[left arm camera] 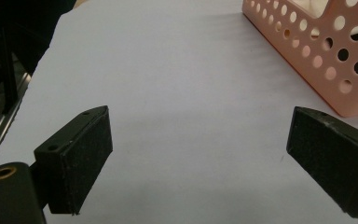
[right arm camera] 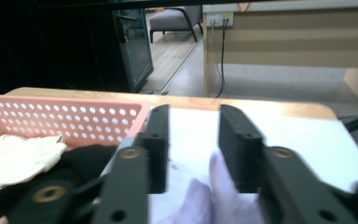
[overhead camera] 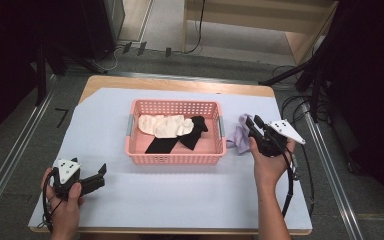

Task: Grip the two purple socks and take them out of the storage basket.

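High view had the lilac cloth [overhead camera: 238, 136] lying crumpled on the white table cover [overhead camera: 180, 195], just off the right end of the pink basket [overhead camera: 175, 159]. My right gripper [overhead camera: 252, 123] sat right over it, jaws parted a bit with a fold of the cloth poking up between them in the right gripper view [right arm camera: 223, 186], pads not pinching it as far as I could see. Basket held a cream cloth [overhead camera: 164, 125] and a black one [overhead camera: 180, 137]. My left gripper [overhead camera: 99, 173] rested near the front left, jaws spread wide, nothing in them.
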